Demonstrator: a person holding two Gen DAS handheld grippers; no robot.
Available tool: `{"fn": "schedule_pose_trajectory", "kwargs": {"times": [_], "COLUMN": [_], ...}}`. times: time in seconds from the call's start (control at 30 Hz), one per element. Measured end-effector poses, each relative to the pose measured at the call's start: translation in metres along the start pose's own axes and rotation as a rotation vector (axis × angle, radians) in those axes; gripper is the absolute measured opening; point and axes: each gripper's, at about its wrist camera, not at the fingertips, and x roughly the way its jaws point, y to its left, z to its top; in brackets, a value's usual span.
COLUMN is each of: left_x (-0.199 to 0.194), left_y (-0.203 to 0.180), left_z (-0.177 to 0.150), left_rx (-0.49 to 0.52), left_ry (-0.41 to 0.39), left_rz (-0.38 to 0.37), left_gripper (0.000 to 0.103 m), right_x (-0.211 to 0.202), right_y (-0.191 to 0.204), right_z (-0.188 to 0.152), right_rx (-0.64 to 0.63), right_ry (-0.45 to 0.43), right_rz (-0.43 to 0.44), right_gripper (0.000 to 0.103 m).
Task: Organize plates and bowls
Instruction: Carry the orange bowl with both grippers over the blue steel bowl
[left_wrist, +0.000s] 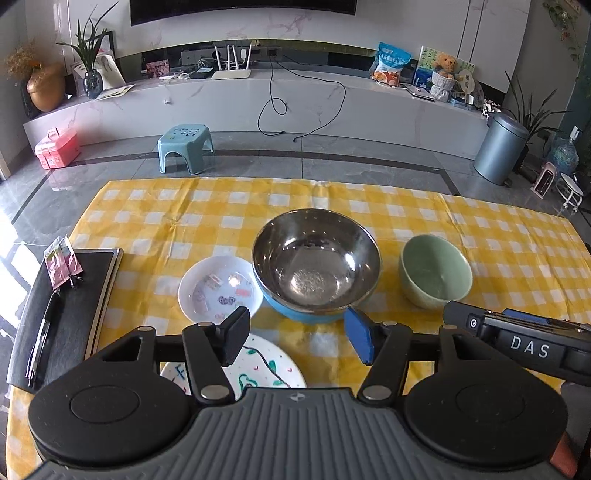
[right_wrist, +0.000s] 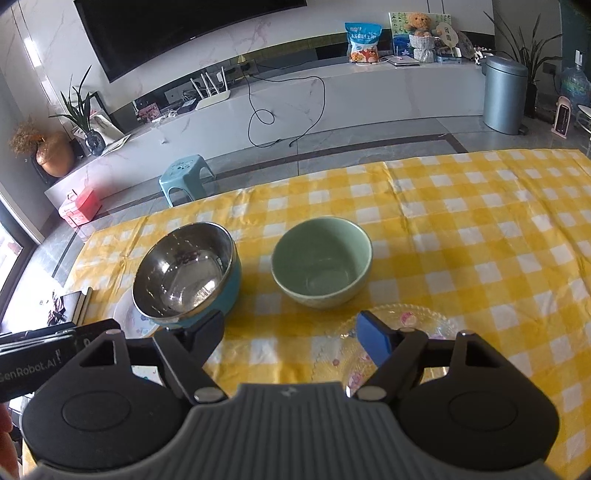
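On the yellow-checked table (left_wrist: 480, 236) sit a steel-lined blue bowl (left_wrist: 316, 264), a pale green ceramic bowl (right_wrist: 321, 262), a small white stickered dish (left_wrist: 218, 288), a doodled white plate (left_wrist: 266, 365) and a clear glass plate (right_wrist: 424, 321). Both the left tool (left_wrist: 297, 338) and right tool (right_wrist: 291, 338) hover spread and empty; nothing looks stacked yet. Likely next: grip a bowl rim. Tool housings read "DAS" and "GenRobot.AI".

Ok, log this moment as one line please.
left gripper: open, empty | right gripper: open, empty | steel bowl, green bowl: upright, apart | clear plate: under right gripper | stacking: not started
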Motion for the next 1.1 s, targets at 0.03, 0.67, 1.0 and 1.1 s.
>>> {"fn": "schedule_pose_trajectory", "kwargs": {"times": [0.03,0.67,1.0,1.1], "left_x": [0.006,0.092,0.099,0.099], "left_y": [0.003,0.034,0.035,0.033], "left_z": [0.004,0.018,0.015,0.015], "left_rx": [-0.008,-0.098,-0.098,-0.090], "left_ry": [0.001,0.054,0.053,0.052], "left_rz": [0.000,0.001,-0.012,-0.020], "left_gripper": [0.069,0.042,0.024,0.017], "right_x": [0.007,0.093,0.109,0.113], "right_y": [0.003,0.057,0.064,0.062], "right_z": [0.004,0.026,0.023,0.021], "right_rx": [0.000,-0.095,-0.102,-0.083], "right_ry": [0.005,-0.009,0.056,0.067], "right_rz": [0.006,-0.028,0.000,0.004], "right_gripper": [0.075,0.045,0.022,0.018]}}
